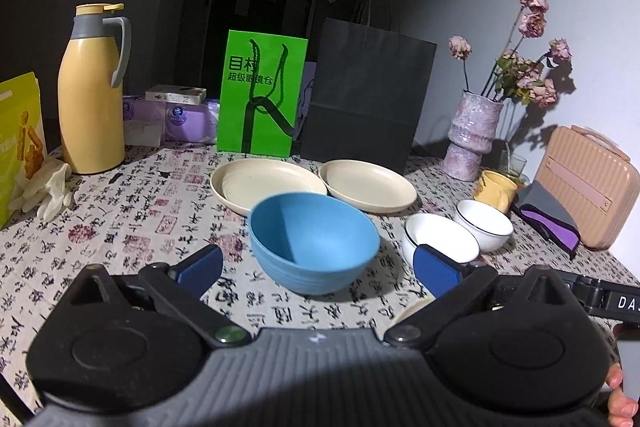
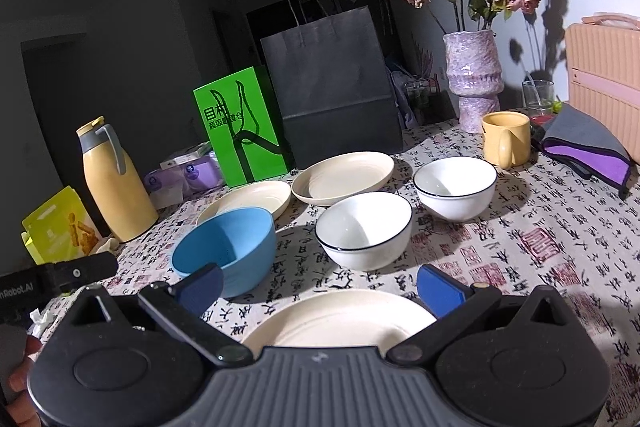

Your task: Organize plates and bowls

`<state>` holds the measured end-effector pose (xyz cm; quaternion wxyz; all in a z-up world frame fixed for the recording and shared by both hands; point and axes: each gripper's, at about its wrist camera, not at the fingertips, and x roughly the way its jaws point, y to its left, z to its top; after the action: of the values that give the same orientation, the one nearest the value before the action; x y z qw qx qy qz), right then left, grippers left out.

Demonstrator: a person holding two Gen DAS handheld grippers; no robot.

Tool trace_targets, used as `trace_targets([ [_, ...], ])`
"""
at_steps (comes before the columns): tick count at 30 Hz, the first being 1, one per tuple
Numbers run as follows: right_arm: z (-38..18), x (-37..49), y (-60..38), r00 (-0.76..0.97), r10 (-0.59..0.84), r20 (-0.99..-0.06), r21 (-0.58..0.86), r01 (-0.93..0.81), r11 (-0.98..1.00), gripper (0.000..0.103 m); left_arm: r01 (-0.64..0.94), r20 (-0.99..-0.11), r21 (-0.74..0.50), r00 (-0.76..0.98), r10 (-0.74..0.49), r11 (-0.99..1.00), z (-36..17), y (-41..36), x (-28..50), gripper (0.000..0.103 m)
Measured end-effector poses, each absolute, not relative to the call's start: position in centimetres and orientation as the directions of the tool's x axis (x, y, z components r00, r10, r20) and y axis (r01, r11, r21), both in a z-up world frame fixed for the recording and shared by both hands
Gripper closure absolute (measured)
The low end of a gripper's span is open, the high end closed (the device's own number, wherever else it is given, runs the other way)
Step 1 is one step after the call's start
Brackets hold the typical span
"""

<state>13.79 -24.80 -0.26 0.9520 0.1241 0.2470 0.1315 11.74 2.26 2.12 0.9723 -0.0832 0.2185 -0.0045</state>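
Both grippers hover low over the table (image 1: pixel 120 211), each released with its blue pads spread wide and nothing between them. The left gripper (image 1: pixel 316 269) faces the blue bowl (image 1: pixel 314 243), which stands upright just ahead of its fingers. Behind the bowl lie two cream plates side by side, the left plate (image 1: pixel 266 185) and the right plate (image 1: pixel 368 187), close together but whether they touch cannot be told. Two white bowls with dark rims stand to the right, the near white bowl (image 1: pixel 440 241) partly hidden by the right blue pad, the far white bowl (image 1: pixel 484 225) just beside it.

Only the right wrist view shows clearly a third cream plate (image 2: pixel 340 319), lying flat under the right gripper (image 2: pixel 320 287) close to the table edge; in the left view only a sliver of it peeps out.

At the back stand a yellow jug (image 1: pixel 92 95), a green bag (image 1: pixel 260 95), a black paper bag (image 1: pixel 360 95) and a vase of dried roses (image 1: pixel 474 131). A yellow mug (image 2: pixel 506 139), a purple cloth (image 2: pixel 584 147) and a pink case (image 2: pixel 604 79) crowd the right side.
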Motion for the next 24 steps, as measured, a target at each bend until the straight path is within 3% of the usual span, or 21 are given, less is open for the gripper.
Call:
trace_targets([
  [16,1.2,18.9,-21.7,0.819,0.336,-0.465,0.262,-0.235,0.936,0.000,-0.104,-0.411,-0.203,0.912,0.012,0.974,4.3,5.1,16.5,0.000],
  [24,2.3,23.1,-19.6,0.803,0.345,-0.486,0.241,-0.256,0.936,0.000,-0.193,-0.461,-0.280,0.886,0.045,0.940,4.8,8.9,20.1,0.000],
])
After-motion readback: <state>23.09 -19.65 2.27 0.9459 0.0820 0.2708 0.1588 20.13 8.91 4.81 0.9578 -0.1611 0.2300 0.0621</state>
